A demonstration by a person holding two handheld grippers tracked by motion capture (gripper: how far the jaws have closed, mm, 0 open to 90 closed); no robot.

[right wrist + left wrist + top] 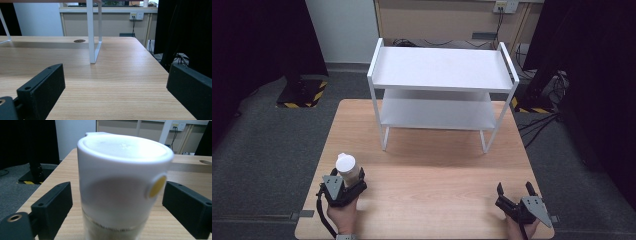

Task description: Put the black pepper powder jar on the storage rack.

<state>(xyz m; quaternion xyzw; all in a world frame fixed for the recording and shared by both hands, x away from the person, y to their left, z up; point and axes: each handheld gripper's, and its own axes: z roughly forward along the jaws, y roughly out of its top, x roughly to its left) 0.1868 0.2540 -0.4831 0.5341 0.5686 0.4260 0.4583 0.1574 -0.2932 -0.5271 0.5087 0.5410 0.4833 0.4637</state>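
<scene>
- The left gripper (348, 179) sits at the near-left corner of the table (432, 165), with the white-lidded cup (347, 167) standing between its jaws.
- In the left gripper view the cup (120, 185) sits centred, yet a sliver of gap shows at each jaw; the pads do not seem to press on it yet.
- To do this grasp well, I judge the jaws should close evenly on the body below the lid, keeping the cup upright.
- The right gripper (516, 192) rests at the near-right corner, jaws spread wide with nothing between them.
- The white two-tier shelf (442, 75) stands at the far middle, well apart from the cup.
- Bare wood lies between them; the near and left table edges are close to the cup.
- The shelf's front legs and side rails are what to steer around.
</scene>
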